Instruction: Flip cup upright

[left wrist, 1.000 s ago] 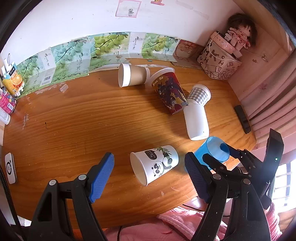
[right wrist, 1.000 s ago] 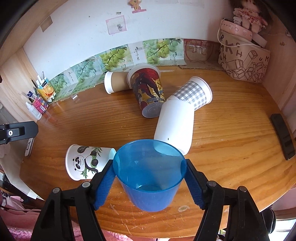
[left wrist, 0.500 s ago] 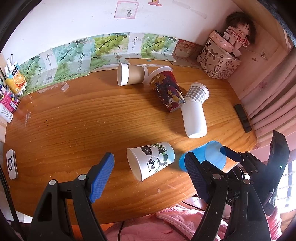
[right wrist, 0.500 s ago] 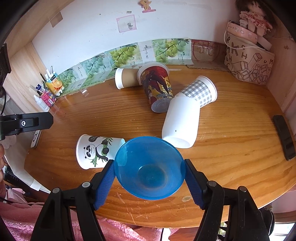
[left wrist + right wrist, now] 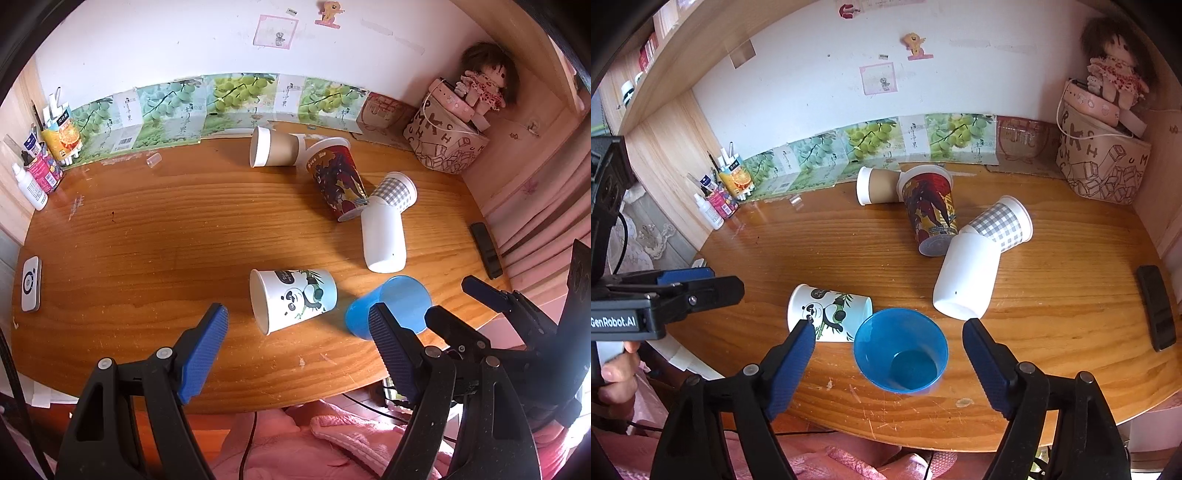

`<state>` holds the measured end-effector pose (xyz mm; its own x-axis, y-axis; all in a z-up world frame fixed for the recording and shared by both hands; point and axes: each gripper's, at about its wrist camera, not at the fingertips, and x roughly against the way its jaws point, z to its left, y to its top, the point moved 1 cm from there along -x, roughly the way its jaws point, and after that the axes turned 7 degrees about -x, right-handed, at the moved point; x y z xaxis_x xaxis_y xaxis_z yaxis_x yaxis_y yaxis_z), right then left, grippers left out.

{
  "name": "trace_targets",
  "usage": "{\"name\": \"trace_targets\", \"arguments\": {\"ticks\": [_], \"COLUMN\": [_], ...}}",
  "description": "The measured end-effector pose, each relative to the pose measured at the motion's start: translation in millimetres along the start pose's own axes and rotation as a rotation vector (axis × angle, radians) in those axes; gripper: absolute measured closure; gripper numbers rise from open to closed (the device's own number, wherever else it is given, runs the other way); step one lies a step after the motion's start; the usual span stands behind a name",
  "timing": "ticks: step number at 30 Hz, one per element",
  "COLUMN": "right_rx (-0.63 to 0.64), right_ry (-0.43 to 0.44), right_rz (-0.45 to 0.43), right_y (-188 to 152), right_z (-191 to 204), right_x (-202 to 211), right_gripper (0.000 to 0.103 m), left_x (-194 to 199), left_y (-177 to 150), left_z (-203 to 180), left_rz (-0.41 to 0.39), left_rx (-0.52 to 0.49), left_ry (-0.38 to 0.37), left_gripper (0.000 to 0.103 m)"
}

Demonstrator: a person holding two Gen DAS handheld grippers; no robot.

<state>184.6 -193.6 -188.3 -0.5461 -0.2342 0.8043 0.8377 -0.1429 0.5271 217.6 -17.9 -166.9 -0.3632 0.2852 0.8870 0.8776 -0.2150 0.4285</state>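
Note:
A blue plastic cup [image 5: 900,350] stands upright on the wooden table near its front edge; it also shows in the left wrist view [image 5: 389,306]. My right gripper [image 5: 888,363] is open, its pads apart on either side of the cup and not touching it. A panda paper cup [image 5: 827,313] lies on its side just left of the blue cup, also seen in the left wrist view [image 5: 291,299]. My left gripper [image 5: 295,347] is open and empty above the table's front edge, near the panda cup.
A white cup [image 5: 966,282], a checked cup [image 5: 1001,223], a red printed cup [image 5: 932,212] and a brown cup [image 5: 879,184] lie on their sides further back. A black remote [image 5: 1156,306] lies at the right. Bottles [image 5: 718,192] stand at the back left.
My right gripper held the blue cup tilted, set it upright on the table, then opened and drew back. My left gripper has drawn back a little.

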Motion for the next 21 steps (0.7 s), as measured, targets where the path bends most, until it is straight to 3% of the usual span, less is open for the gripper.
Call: {"name": "trace_targets", "arguments": {"ticks": [11, 16, 21], "right_rx": [-0.021, -0.029, -0.009], "right_ry": [-0.008, 0.003, -0.022], "right_rz": [-0.091, -0.155, -0.251], "right_y": [-8.4, -16.5, -25.9], "right_z": [-19.1, -24.3, -22.8], "right_x": [79.1, 119.4, 154.6], "right_gripper": [0.02, 0.02, 0.02], "left_x": [45.4, 79.4, 108.3], "left_y": [-28.7, -41.5, -48.3], "left_z": [-41.3, -55.5, -69.4], "left_rz": [-0.126, -0.281, -0.389], "left_rx": [0.057, 0.122, 0.118], "left_ry": [0.031, 0.128, 0.177], "left_gripper": [0.016, 0.013, 0.011]}}
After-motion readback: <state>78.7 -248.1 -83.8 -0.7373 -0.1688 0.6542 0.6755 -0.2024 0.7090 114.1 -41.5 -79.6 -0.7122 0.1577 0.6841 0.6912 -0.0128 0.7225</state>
